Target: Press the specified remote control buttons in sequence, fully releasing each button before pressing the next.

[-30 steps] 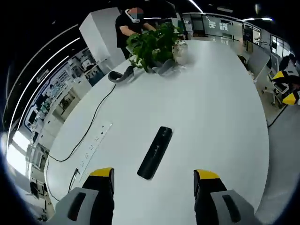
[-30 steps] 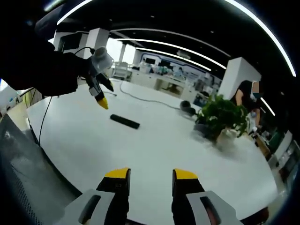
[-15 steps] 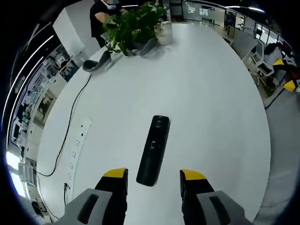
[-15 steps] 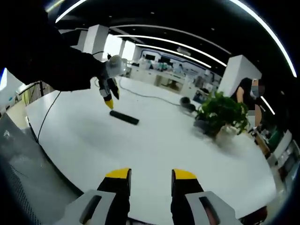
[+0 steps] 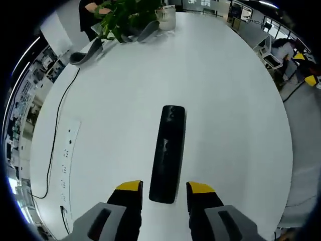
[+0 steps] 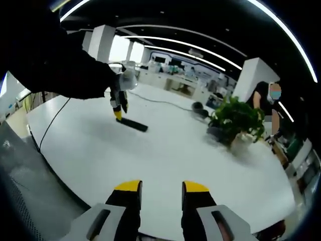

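A long black remote (image 5: 168, 153) lies flat on the white table (image 5: 230, 100), pointing away from me in the left gripper view. My left gripper (image 5: 164, 188) is open, its yellow-tipped jaws standing either side of the remote's near end with small gaps. In the right gripper view, the left gripper (image 6: 119, 104) hangs from a dark sleeve, tips down over one end of the remote (image 6: 133, 124). My right gripper (image 6: 161, 187) is open and holds nothing, low over the table's near edge and well away from the remote.
A white power strip (image 5: 67, 145) with a black cable (image 5: 55, 130) lies left of the remote. A potted plant (image 5: 120, 12) and grey headsets (image 5: 85, 54) sit at the far end, with a person (image 6: 268, 103) standing behind. A mesh chair back (image 6: 20, 165) is near the table's edge.
The left gripper has come down closer to the remote and its jaws have narrowed, so the remote's near end now lies between the tips. The right gripper has hardly moved.
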A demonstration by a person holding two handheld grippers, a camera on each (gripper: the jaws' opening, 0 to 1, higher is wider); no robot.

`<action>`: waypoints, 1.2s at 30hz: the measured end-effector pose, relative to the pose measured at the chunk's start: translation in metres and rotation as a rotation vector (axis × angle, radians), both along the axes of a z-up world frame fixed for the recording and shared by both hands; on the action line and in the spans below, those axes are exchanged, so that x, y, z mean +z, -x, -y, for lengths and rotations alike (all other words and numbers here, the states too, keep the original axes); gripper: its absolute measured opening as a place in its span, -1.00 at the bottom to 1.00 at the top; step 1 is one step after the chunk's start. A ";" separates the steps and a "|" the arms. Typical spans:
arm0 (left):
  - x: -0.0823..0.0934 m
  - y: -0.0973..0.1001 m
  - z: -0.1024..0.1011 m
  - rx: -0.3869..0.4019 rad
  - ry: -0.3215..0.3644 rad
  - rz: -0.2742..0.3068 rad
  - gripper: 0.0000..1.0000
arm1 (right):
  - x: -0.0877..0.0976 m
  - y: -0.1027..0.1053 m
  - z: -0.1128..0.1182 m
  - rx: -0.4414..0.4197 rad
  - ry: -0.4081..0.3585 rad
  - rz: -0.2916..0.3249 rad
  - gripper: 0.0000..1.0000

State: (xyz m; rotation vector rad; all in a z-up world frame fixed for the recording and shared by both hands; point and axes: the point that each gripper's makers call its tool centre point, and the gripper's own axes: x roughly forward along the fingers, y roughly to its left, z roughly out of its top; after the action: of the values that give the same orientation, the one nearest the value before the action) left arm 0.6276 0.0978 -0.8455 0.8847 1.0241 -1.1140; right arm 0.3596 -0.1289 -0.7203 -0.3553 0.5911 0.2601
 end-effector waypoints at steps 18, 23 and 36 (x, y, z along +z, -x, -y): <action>-0.018 0.005 0.000 0.012 -0.043 -0.040 -0.51 | -0.002 0.001 0.000 0.002 0.011 -0.014 -0.46; -0.020 0.008 0.000 0.030 -0.040 -0.048 -0.52 | 0.000 0.001 -0.001 0.008 0.010 -0.006 -0.48; -0.024 0.023 0.003 0.086 -0.049 -0.041 -0.54 | 0.004 -0.001 0.000 0.003 0.006 0.017 -0.48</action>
State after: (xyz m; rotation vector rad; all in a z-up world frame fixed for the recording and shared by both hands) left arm 0.6047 0.0948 -0.8700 0.8516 1.1172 -1.0422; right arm 0.3608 -0.1289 -0.7165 -0.3642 0.5745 0.2584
